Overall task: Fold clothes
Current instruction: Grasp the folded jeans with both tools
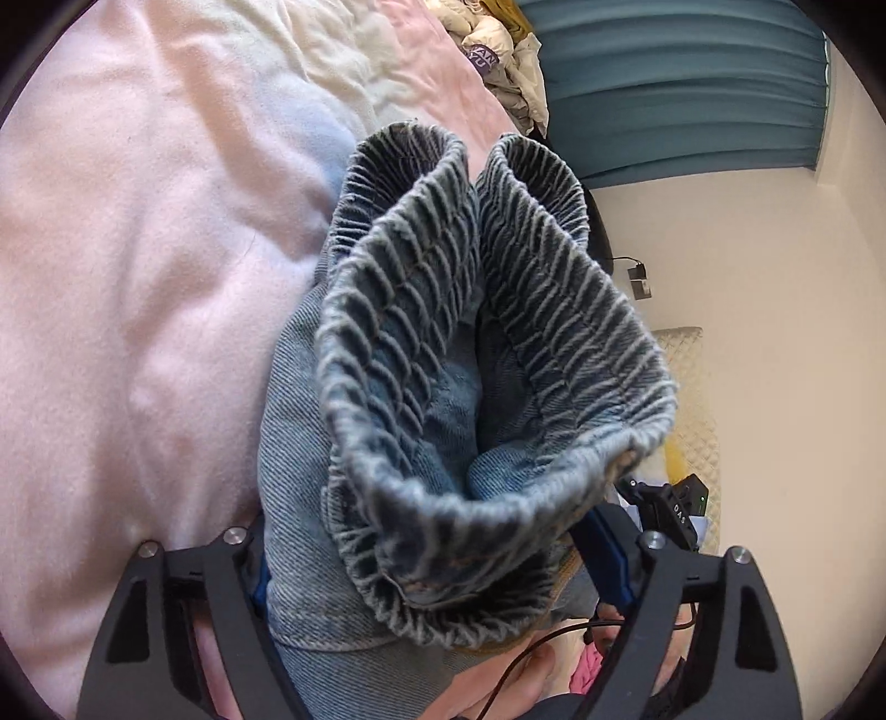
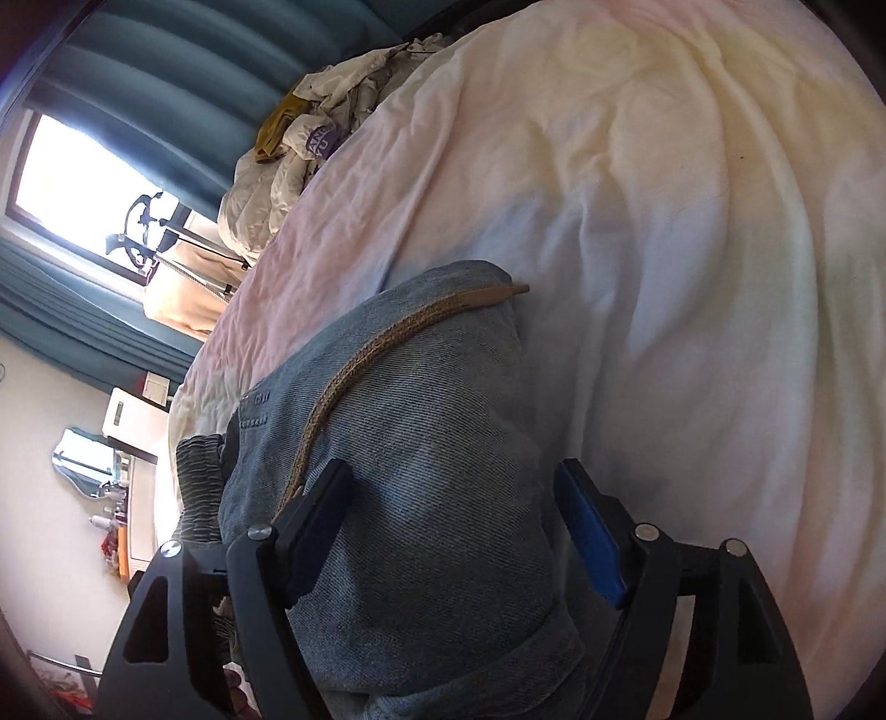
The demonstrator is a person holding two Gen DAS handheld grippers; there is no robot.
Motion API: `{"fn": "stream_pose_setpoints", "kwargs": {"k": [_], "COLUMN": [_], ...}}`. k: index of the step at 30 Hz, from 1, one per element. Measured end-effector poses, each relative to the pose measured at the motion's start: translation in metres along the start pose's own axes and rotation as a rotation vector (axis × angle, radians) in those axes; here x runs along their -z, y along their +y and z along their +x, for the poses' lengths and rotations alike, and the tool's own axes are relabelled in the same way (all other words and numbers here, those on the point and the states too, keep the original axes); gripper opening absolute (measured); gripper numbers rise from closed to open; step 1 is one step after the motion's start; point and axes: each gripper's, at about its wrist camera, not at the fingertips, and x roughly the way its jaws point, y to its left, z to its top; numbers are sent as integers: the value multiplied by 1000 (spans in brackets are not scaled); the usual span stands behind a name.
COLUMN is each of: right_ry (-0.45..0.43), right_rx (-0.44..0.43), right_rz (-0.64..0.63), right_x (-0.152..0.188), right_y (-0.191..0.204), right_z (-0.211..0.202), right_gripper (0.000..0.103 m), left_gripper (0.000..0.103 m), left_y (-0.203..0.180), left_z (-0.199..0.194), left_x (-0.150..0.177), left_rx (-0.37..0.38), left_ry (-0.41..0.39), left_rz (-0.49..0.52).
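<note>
A blue denim garment (image 1: 443,399) with a ruched elastic waistband fills the middle of the left wrist view. My left gripper (image 1: 437,559) has its jaws wide apart around the bunched denim, which lies between the fingers (image 1: 609,559). In the right wrist view the same denim (image 2: 421,476), with a tan braided belt (image 2: 387,343) across it, lies between the spread fingers (image 2: 587,531) of my right gripper (image 2: 448,526). The garment is lifted above a pale pink and cream bedspread (image 2: 664,221).
The bedspread (image 1: 138,277) covers the bed. A heap of cream and mustard clothes (image 2: 299,144) lies at the bed's far end, also in the left wrist view (image 1: 498,50). Teal curtains (image 2: 138,72), a window, a mirror and shelves stand beyond.
</note>
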Motion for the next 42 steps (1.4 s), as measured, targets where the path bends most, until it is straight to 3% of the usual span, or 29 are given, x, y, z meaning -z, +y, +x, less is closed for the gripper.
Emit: {"fn": "stream_pose_setpoints", "kwargs": {"k": [5,9,11,12,14,17,23,30,35,42], "right_ry": [44,45,51,58,63,50,-9,-93,-140,-205], "right_rx": [-96,-30,-1,0,-9,4,13,-27,-71,-78], "right_rz": [-13,-155,-159,-146,-120,-145,-216,-247,-247,-263], "right_x": [-1,5,6,5,4,6,15,29,38,43], "right_y": [3,24,24,22,19,27,47,65,76,79], "right_z": [12,14,18,19,19,15,-4,-36,-62,-124], "right_gripper": [77,78,77,75,59,46,31,21,17,16], "left_gripper": [84,84,84,84,83,76,61,46,43,43], "left_y": [-12,-17,-23,-25,-31,-34,-48,-59,-72,-116], "left_z": [4,9,18,20,23,24,24,7,-3,-26], "left_x": [6,11,10,11,13,16,28,39,46,59], "left_rx": [-31,-70,-93,-102,-118,-146,-198,-226,-211,-182], "left_ry": [-2,5,8,11,16,16,-20,-62,-78,-79], "left_rz": [49,81,107,118,135,138,193,265,276,400]}}
